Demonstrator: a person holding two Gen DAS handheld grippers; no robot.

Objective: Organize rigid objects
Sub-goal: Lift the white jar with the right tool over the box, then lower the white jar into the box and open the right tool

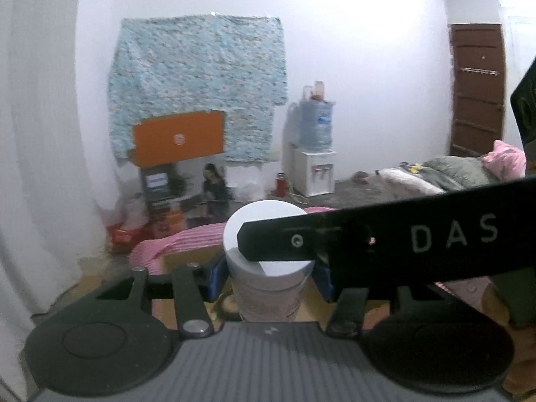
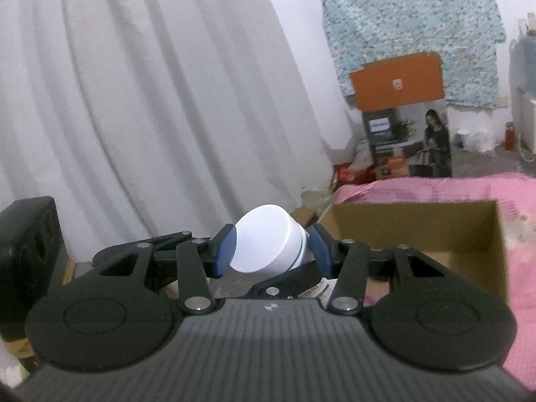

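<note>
1. Left wrist view shows the left gripper pinching a white-lidded jar upright between its blue pads, clamped on the body just under the lid
2. A black finger of the right gripper, lettered DAS, reaches in from 3 o'clock and crosses the lid of that jar; whether it touches the lid I cannot tell through the blur
3. Right wrist view shows the right gripper pinching a second jar, white cap tilted toward 10 o'clock, with its label end hidden below the linkage
4. An open cardboard box lies at 3 o'clock of that jar, on a pink striped cloth; a white curtain fills the view from 9 to 12 o'clock
5. Both jars look lifted clear of any surface, so the step in hand is probably the carry, each hand bringing one jar toward the box
6. The next move calls for separating the two grippers so the fingers do not collide, levelling the tilted jar, and lowering each jar inside the box walls before spreading the pads
</note>
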